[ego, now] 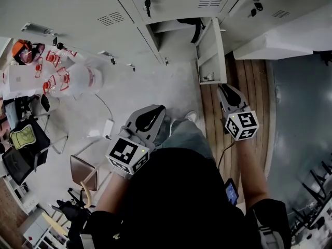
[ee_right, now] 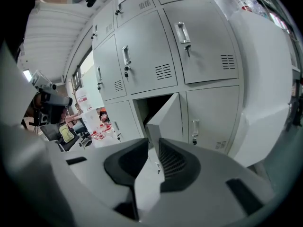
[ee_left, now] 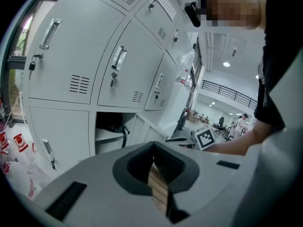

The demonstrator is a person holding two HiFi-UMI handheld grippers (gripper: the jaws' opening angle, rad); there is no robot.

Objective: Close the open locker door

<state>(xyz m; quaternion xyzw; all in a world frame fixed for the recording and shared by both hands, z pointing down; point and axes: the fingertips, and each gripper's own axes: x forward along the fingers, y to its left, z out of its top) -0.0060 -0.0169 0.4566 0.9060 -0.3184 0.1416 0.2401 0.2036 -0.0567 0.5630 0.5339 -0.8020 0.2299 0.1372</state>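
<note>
Grey lockers (ee_right: 203,46); right gripper (ee_right: 152,144) parted at door (ee_right: 166,117)

The floor (ego: 145,87) was pale grey concrete in front of the lockers (ego: 78,9), with wooden boards (ego: 249,87) along the right. On the concrete lay a clear plastic bag (ego: 78,79) with red print and a small white block (ego: 108,128) on a cable. A chair (ego: 82,171) stood nearby.

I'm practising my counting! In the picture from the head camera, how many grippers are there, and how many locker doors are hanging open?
Grippers: 2, the left gripper and the right gripper
Open doors: 1, the open locker door
Total: 3
</note>
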